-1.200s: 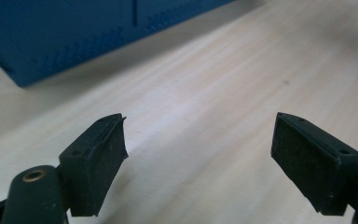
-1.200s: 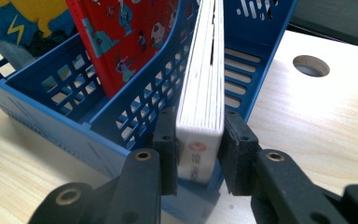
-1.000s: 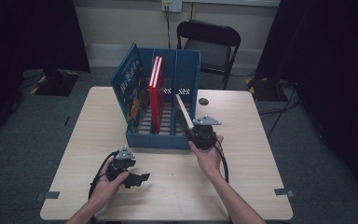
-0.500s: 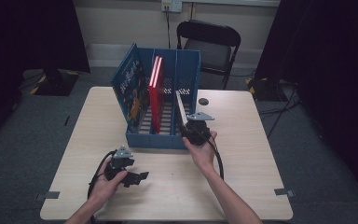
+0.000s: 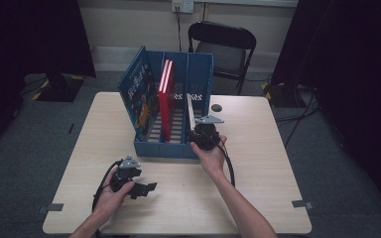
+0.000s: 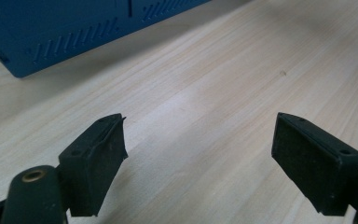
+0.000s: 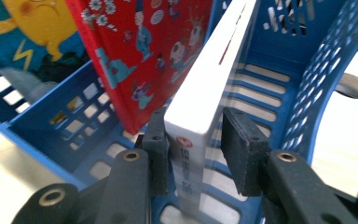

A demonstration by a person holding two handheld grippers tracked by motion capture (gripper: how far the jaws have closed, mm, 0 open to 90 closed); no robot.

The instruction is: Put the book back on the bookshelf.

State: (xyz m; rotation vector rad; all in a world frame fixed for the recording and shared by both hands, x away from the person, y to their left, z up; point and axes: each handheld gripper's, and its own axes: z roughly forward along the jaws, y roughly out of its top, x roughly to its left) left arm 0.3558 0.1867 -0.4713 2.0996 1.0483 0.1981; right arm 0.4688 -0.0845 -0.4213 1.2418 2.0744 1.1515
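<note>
From above, a blue file rack point(image 5: 171, 106) stands on the desk point(image 5: 258, 163) holding three books: blue point(image 5: 140, 94), red point(image 5: 166, 99), white point(image 5: 190, 110). The left tongs point(image 6: 198, 154) gape over bare wood. The right tongs point(image 7: 193, 149), just opening, straddle the white book point(image 7: 214, 79) in the rack's right slot, one pad clear.
</note>
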